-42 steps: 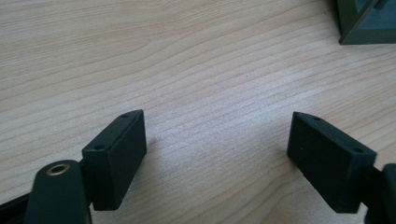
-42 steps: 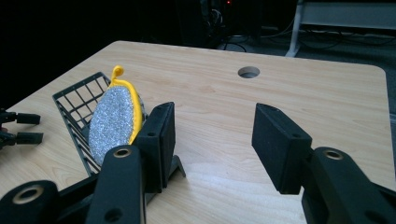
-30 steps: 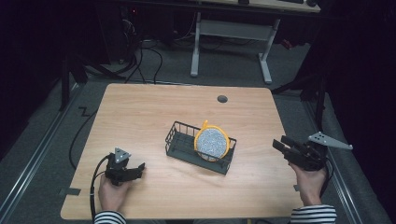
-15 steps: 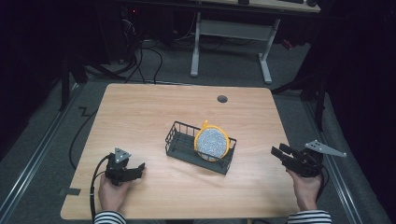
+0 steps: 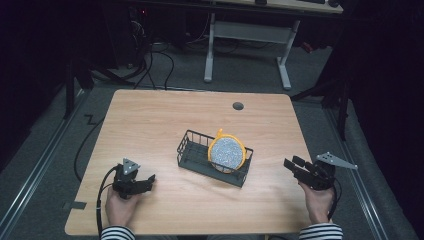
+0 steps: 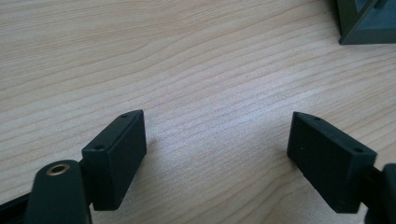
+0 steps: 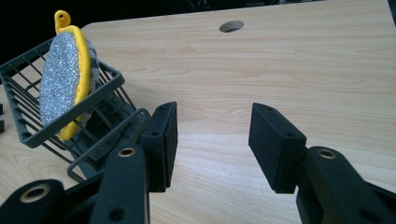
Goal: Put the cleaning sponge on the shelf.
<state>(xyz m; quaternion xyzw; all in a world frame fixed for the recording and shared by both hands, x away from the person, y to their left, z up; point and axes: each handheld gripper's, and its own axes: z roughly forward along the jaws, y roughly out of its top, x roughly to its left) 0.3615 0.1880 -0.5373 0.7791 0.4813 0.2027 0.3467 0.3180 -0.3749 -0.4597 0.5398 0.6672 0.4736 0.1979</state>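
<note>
A dark wire basket [image 5: 192,159] stands near the middle of the wooden table [image 5: 165,120]. A round silver sponge with a yellow rim [image 5: 226,152] leans upright in the basket's right end; the same sponge [image 7: 63,79] and basket [image 7: 28,135] appear at the left of the right gripper view. My left gripper [image 5: 149,180] rests low at the table's front left, open and empty, over bare wood [image 6: 215,140]. My right gripper [image 5: 291,164] is held at the table's right edge, open and empty [image 7: 212,135], pointing left toward the basket.
A round cable hole [image 5: 238,106] sits in the table's far right part. A corner of the basket [image 6: 369,23] shows at the top right of the left gripper view. Beyond the table stand a white desk frame [image 5: 247,35] and floor cables [image 5: 155,55].
My right gripper has dropped lower and come slightly nearer the table's front right edge. The left gripper, basket and sponge have not moved.
</note>
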